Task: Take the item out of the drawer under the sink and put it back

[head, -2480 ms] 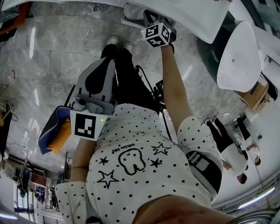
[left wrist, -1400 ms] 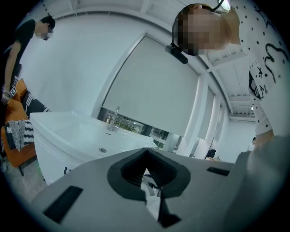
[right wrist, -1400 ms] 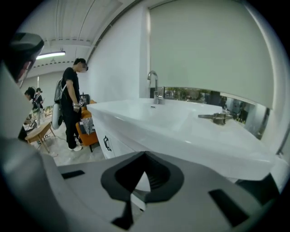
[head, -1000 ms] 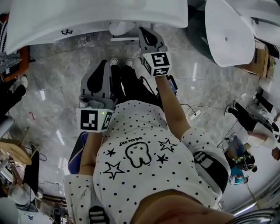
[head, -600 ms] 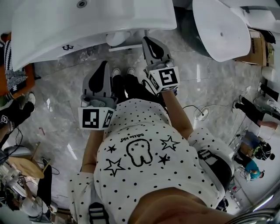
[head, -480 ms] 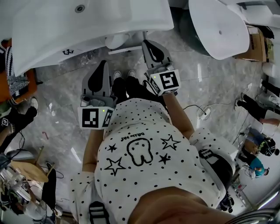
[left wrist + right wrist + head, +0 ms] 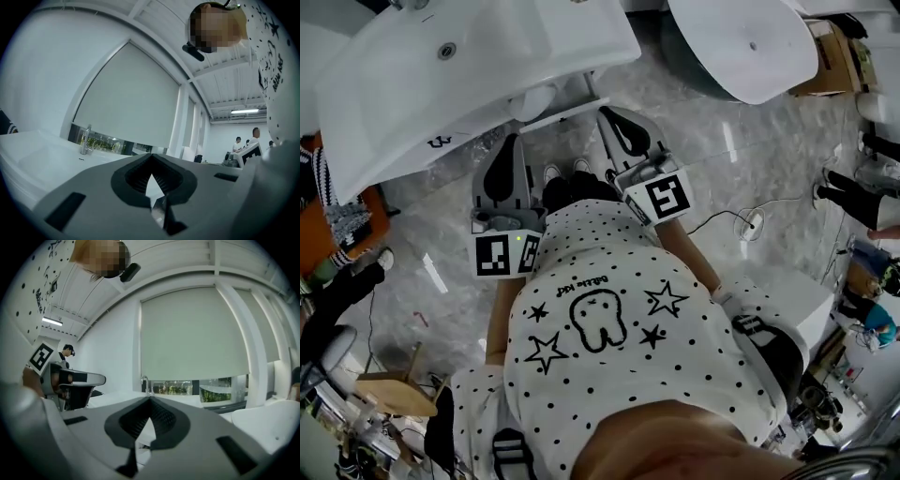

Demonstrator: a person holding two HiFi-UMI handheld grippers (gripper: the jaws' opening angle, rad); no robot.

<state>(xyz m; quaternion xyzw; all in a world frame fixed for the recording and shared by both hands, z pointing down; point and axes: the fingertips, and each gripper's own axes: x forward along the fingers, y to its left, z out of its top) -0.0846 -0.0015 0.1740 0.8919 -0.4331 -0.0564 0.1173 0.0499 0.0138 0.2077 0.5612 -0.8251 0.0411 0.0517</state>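
Left gripper [image 7: 510, 146] and right gripper [image 7: 615, 118] have risen; sink [image 7: 487, 66] partly cropped

left claw [image 7: 507, 150]: jaws together; empty; level | right claw [image 7: 617, 122]: jaws together; empty; level

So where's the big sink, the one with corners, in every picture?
Head view: sink, upper left, drain showing.
Left gripper view: lower left.
Right gripper view: low, near the centre.
Shared landmark: the tap on its rim, in both gripper views.
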